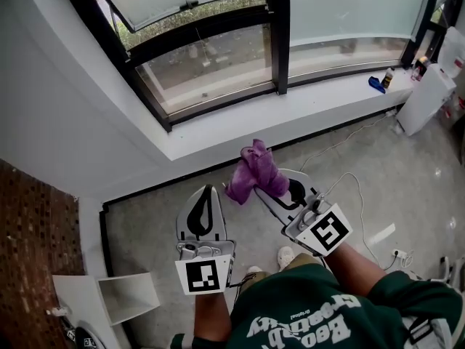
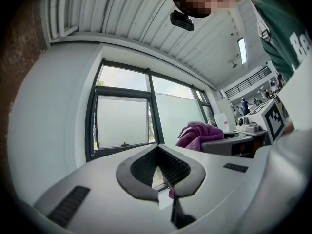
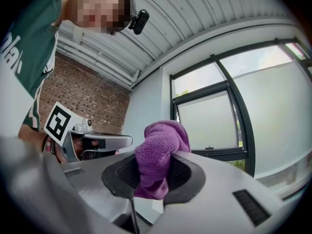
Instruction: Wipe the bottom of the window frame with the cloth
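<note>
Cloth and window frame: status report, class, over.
Left gripper shut, empty. Right gripper shut on purple cloth. Cloth held short of window frame, no contact yet. Nothing seen blocking it.

White lettering on the green sweatshirt (image 1: pixel 305 318) cannot be read.

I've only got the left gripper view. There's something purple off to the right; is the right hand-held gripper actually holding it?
Observer: Yes. The right hand-held gripper is shut on the purple cloth, which is bunched between its jaws.
Operator: Is the cloth touching the window frame's bottom?
Observer: No. In the head view it's held clear of the bottom rail, with bare white sill showing between them.
</note>
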